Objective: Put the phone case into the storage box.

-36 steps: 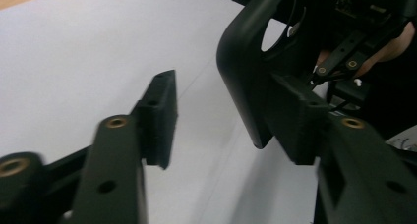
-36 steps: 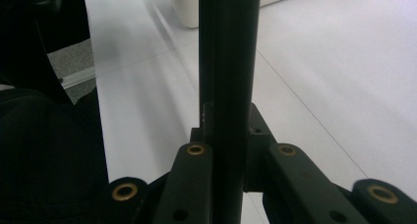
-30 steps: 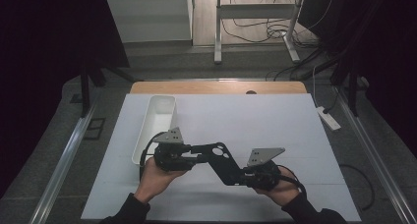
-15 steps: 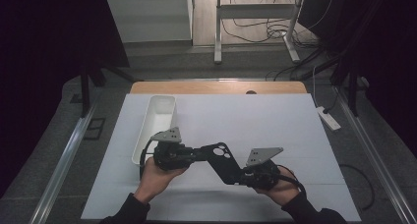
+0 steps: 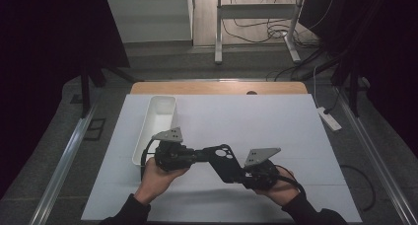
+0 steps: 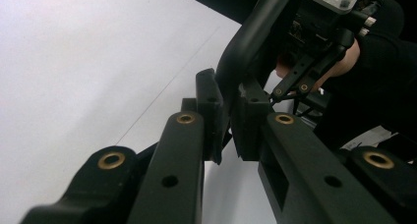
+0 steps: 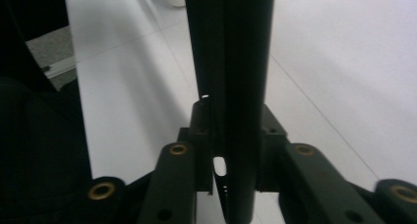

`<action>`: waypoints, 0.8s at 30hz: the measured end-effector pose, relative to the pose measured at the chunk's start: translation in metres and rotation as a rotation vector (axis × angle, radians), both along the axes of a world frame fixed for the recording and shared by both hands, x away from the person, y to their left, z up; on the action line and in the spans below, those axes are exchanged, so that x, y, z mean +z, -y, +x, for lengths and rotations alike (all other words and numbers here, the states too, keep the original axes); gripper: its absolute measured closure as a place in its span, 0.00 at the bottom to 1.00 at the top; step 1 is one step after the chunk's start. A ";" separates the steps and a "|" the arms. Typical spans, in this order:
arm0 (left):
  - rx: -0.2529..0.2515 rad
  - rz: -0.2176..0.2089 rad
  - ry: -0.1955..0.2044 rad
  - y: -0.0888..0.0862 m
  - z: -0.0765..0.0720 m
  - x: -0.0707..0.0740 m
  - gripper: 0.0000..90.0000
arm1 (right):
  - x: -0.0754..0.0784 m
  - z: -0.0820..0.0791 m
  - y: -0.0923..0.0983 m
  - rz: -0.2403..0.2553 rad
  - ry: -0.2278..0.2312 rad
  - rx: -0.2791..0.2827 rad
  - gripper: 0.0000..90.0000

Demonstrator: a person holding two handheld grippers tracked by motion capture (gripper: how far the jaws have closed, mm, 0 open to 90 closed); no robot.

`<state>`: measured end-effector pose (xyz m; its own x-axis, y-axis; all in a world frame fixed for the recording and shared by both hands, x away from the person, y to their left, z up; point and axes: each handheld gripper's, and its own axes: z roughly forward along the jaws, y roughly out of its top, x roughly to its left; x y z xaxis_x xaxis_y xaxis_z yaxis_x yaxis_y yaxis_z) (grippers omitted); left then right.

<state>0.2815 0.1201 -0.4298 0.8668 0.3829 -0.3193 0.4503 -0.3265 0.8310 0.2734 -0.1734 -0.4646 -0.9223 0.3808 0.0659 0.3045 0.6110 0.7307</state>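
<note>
**Ana:** Right, both claws on it now. The left claw (image 5: 196, 157) is clamped on one end of that black phone case (image 5: 224, 162), and the right claw (image 5: 242, 176) has the other end, the whole thing held just above the white bench (image 5: 276, 131) in front of the person.

**Ben:** Look along the left one: pads (image 6: 212, 111) pinched tight on the case's curved edge (image 6: 255, 32). That's as closed as it gets.

**Ana:** And along the right one the case (image 7: 231, 86) stands edge-on between the jaws, which have just been easing open. I'd say the pads barely touch it now; hard to tell if they press.

**Ben:** That's my worry. If the right lets go fully, the case hangs from one thin edge in the left claw and could swing down or slip onto the bench.

**Ana:** Or the opposite: both pulling at once could bend or twist a soft case.

**Ben:** The white bin (image 5: 156, 126) sits just left of the left hand (image 5: 157, 178). A swing that way might clip its rim.

**Ana:** Compared with a second ago? Hands haven't shifted. The case looks at the same slant between them.

**Ben:** Only the jaws differ: left has been closing down onto it, right loosening. Looks like a handover to me.
</note>
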 end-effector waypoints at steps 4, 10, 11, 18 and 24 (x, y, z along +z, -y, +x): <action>0.015 0.028 0.010 -0.001 0.000 0.002 0.92 | 0.000 -0.001 0.000 -0.009 0.012 -0.027 0.69; 0.028 0.068 0.022 -0.003 0.001 0.004 0.92 | 0.000 0.000 0.003 -0.032 0.004 -0.056 0.56; 0.030 0.070 0.025 -0.003 0.002 0.005 0.92 | 0.000 0.000 0.004 -0.036 0.008 -0.060 0.53; 0.056 0.088 0.028 -0.011 0.004 0.008 0.92 | 0.002 -0.002 0.008 -0.060 0.011 -0.084 0.38; 0.076 0.108 0.029 -0.020 0.007 0.011 0.92 | 0.003 -0.001 0.014 -0.064 -0.011 -0.117 0.24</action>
<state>0.2884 0.1397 -0.4191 0.8420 0.4790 -0.2483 0.4540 -0.3803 0.8058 0.2725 -0.1876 -0.4617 -0.8707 0.4894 0.0477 0.3841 0.6165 0.6873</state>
